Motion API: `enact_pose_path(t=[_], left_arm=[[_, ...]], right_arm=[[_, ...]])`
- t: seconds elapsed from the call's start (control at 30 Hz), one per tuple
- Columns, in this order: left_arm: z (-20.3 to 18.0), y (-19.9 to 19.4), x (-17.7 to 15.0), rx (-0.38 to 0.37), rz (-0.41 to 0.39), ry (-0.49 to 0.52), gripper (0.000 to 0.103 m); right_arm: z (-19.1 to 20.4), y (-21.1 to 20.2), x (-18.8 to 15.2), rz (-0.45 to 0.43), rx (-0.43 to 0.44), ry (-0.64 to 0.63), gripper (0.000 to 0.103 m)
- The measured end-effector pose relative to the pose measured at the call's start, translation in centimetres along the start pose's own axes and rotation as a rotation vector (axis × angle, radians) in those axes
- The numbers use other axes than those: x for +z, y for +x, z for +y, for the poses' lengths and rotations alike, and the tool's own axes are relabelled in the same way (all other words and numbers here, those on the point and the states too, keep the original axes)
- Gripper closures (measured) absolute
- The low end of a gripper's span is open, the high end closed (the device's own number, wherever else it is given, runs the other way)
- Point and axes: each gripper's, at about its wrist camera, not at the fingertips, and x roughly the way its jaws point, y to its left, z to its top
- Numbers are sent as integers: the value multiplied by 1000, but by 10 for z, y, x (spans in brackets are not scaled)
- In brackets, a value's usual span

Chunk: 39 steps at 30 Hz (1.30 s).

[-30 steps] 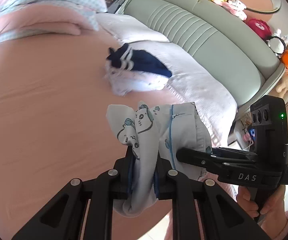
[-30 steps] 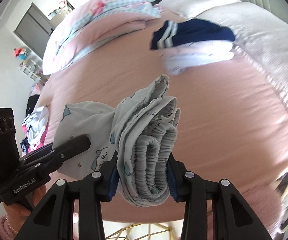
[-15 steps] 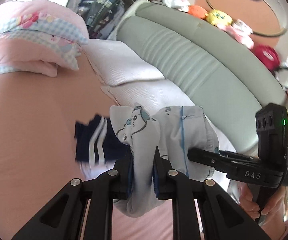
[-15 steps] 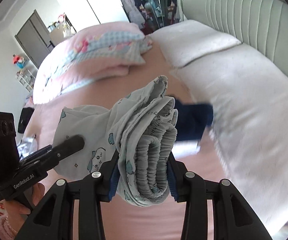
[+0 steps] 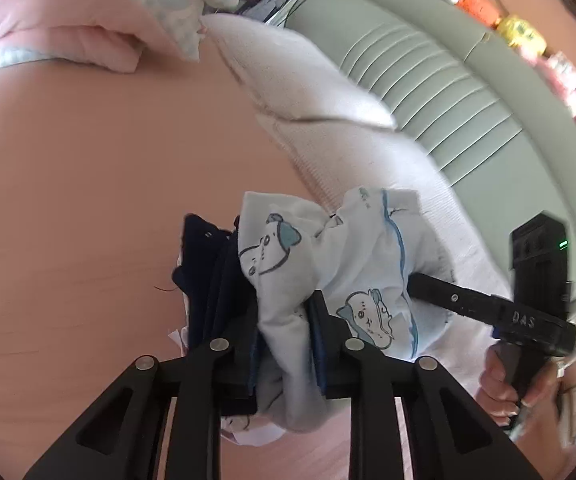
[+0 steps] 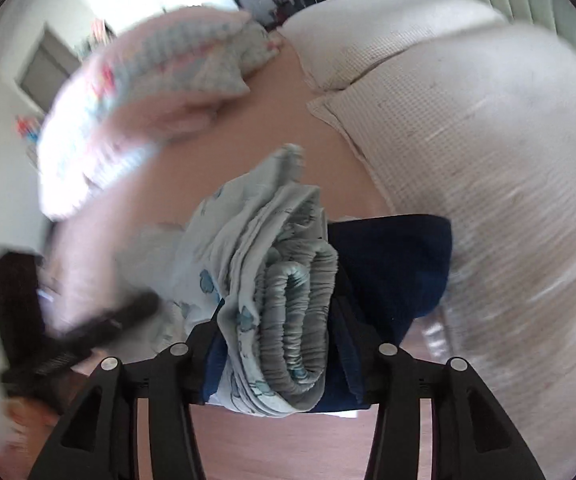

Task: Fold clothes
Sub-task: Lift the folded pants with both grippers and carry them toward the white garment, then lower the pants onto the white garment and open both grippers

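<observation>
Left wrist view: both grippers (image 5: 284,344) (image 6: 278,344) clamp printed garment (image 5: 367,264) over navy clothes (image 5: 208,280), beside pillow (image 5: 367,160)

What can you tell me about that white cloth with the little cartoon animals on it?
The cloth is soft, pale fabric printed with blue cartoon animals, with blue piping. It is folded into a thick bundle; a gathered elastic band shows at one end. Both grippers clamp it, left and right. It sits right over a folded navy garment on the pink bed.

A pink bed (image 5: 88,184) carries a navy folded garment (image 6: 395,264), white pillows (image 5: 307,84) and a pink quilt (image 5: 68,20).
</observation>
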Motion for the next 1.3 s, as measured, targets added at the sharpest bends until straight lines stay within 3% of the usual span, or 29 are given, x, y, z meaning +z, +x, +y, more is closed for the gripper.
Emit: enact_pose_path(t=[0.1, 0.17, 0.27, 0.4, 0.47, 0.53, 0.73, 0.9, 1.03, 1.07, 1.13, 1.2, 1.3], left_arm=[[-18, -48, 0, 119, -181, 106, 83], [-36, -65, 0, 105, -248, 189, 83], [-60, -48, 5, 14, -206, 284, 83], [-65, 9, 2, 66, -38, 295, 83], [-61, 24, -7, 113, 5, 313, 83], [-58, 20, -14, 112, -9, 345, 86], [-35, 2, -13, 82, -2, 288, 94], [-30, -32, -15, 143, -65, 269, 93], [-27, -54, -23, 126, -59, 211, 91], [-26, -60, -26, 130, -61, 205, 88], [-25, -77, -37, 130, -68, 183, 73], [-20, -96, -47, 122, -80, 155, 36], [-8, -120, -57, 125, -75, 106, 33]], right_arm=[[2, -37, -7, -105, -57, 3, 53], [11, -58, -15, -197, -131, -25, 53], [30, -39, -18, -166, -189, -108, 53], [55, -13, -22, -124, -265, -219, 53], [49, 1, -23, -82, -305, -237, 53], [41, -2, -24, -81, -285, -215, 46], [25, -22, -31, -127, -224, -151, 43], [12, -40, -37, -166, -175, -99, 43], [26, -71, -42, -198, -251, -105, 40], [34, -77, -46, -195, -249, -106, 40], [50, -90, -53, -186, -246, -110, 40], [71, -99, -64, -162, -272, -116, 35], [101, -99, -83, -135, -331, -129, 32]])
